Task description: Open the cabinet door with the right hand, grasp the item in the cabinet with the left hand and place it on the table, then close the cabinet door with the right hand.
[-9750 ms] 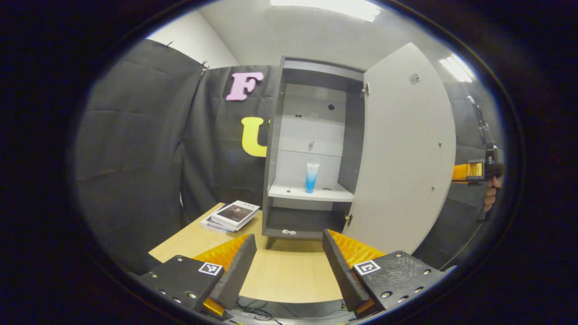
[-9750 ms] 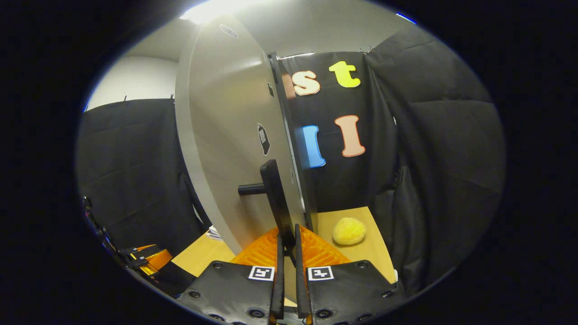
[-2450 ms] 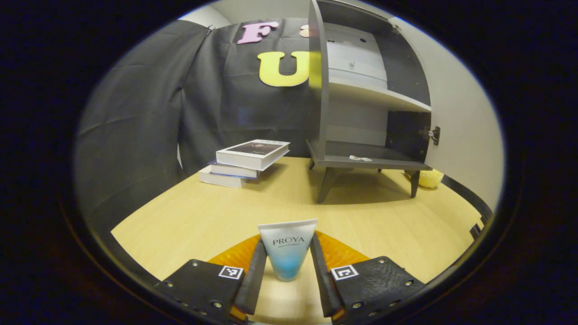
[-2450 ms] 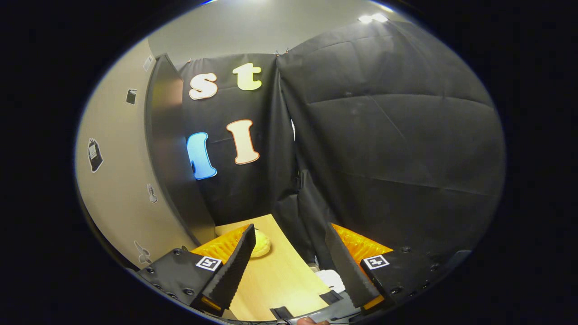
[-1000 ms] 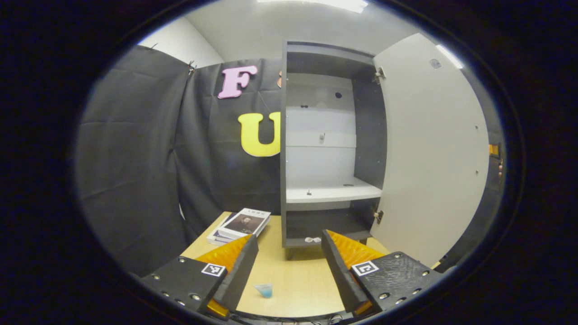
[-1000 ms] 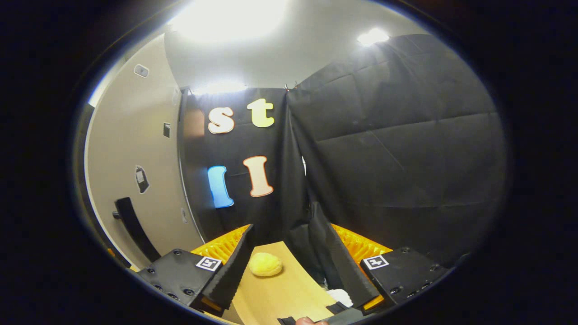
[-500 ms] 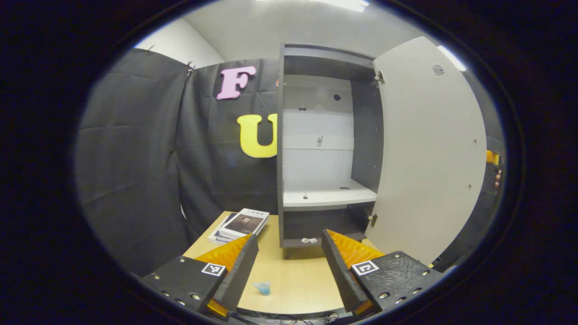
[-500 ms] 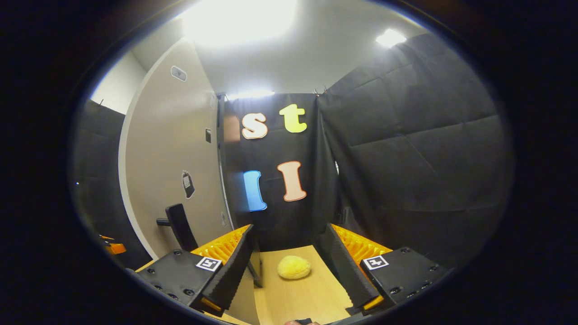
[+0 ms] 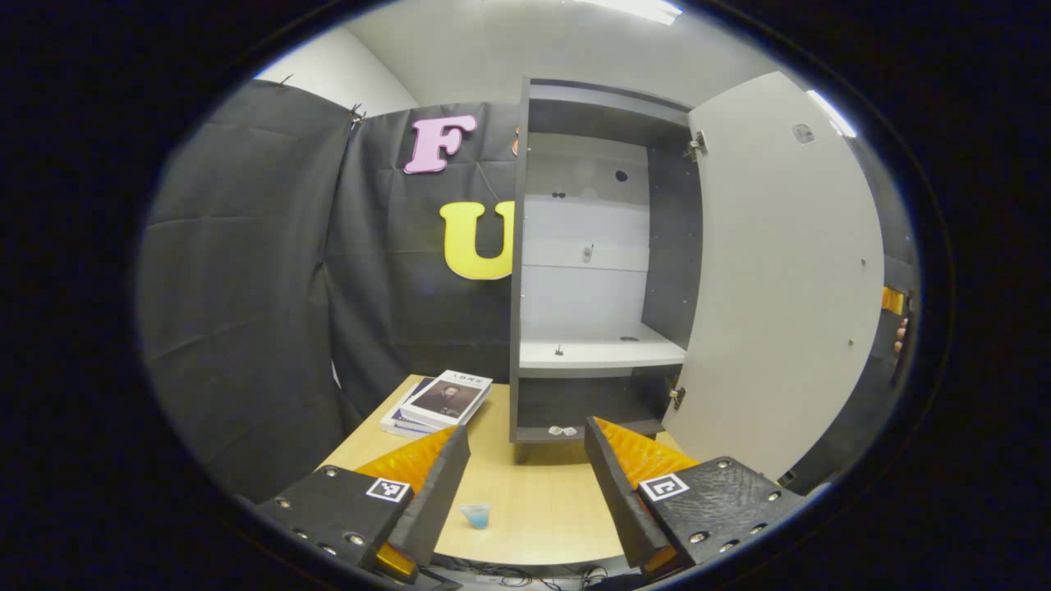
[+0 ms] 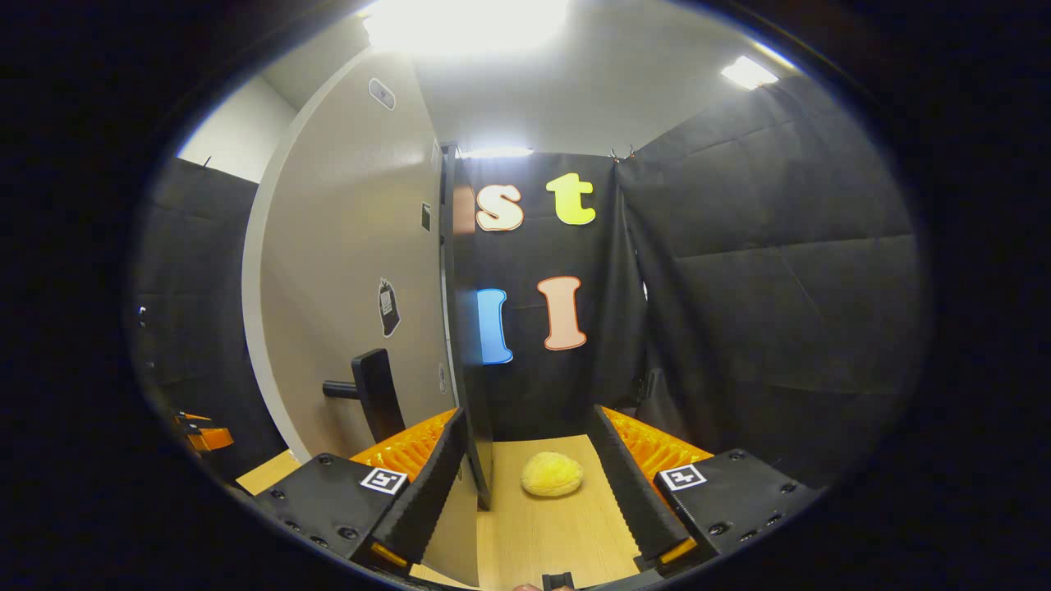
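Note:
The dark cabinet [image 9: 599, 246] stands open on the wooden table [image 9: 542, 484], its pale door [image 9: 780, 279] swung out to the right and its white shelf [image 9: 603, 355] bare. A small blue-and-white tube [image 9: 476, 515] stands on the table near its front edge, low between the fingers of my left gripper [image 9: 521, 484], which is open and holds nothing. My right gripper [image 10: 530, 484] is open too, facing the door's [image 10: 353, 271] outer face and edge. The black handle [image 10: 369, 394] sits just left of its left finger, untouched.
A stack of books [image 9: 443, 400] lies on the table left of the cabinet. A yellow soft ball [image 10: 552, 474] rests on the table beyond the door's edge. The right gripper [image 9: 895, 300] and a hand peek out behind the door. Black cloth walls close in all round.
The tube went from the shelf to the table and my left gripper let it go and drew back. My right gripper, off the handle, has swung back toward the door over the last second.

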Available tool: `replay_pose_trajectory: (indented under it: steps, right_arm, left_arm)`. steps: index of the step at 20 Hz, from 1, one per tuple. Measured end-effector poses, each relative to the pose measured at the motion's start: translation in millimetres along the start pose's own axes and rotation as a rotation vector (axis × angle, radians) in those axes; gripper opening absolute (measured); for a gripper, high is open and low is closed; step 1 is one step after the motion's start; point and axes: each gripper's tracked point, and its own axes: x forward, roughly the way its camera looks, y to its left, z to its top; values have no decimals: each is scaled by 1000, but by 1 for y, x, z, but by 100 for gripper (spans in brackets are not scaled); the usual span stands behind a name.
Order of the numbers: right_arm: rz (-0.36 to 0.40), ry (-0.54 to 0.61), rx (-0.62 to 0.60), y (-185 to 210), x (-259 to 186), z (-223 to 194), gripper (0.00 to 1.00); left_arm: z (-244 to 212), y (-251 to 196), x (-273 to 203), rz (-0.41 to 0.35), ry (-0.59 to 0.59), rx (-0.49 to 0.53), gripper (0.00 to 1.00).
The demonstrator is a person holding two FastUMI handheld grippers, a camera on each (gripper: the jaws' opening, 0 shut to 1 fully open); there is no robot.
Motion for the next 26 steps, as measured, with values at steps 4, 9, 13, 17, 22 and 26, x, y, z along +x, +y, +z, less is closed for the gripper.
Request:
replay_pose_trajectory:
  steps: [4, 9, 13, 17, 22, 26]
  right_arm:
    - [30, -2, -25, 18, -1, -1, 96]
    - [116, 25, 59, 54, -3, -10, 89]
    - [197, 56, 78, 88, 1, -13, 89]
    - [241, 65, 57, 114, 3, -12, 96]
    - [297, 69, 14, 143, 11, -12, 96]
    - [341, 90, 26, 174, 18, -15, 96]
  left_arm:
    - [1, 7, -9, 15, 1, 24, 85]
    - [1, 21, -15, 40, -1, 24, 86]
    - [3, 31, -20, 50, -8, 5, 86]
    - [-3, 43, -28, 74, -14, -18, 86]
    - [-8, 61, -38, 110, -13, -27, 86]
    - [-10, 75, -45, 135, -14, -41, 86]
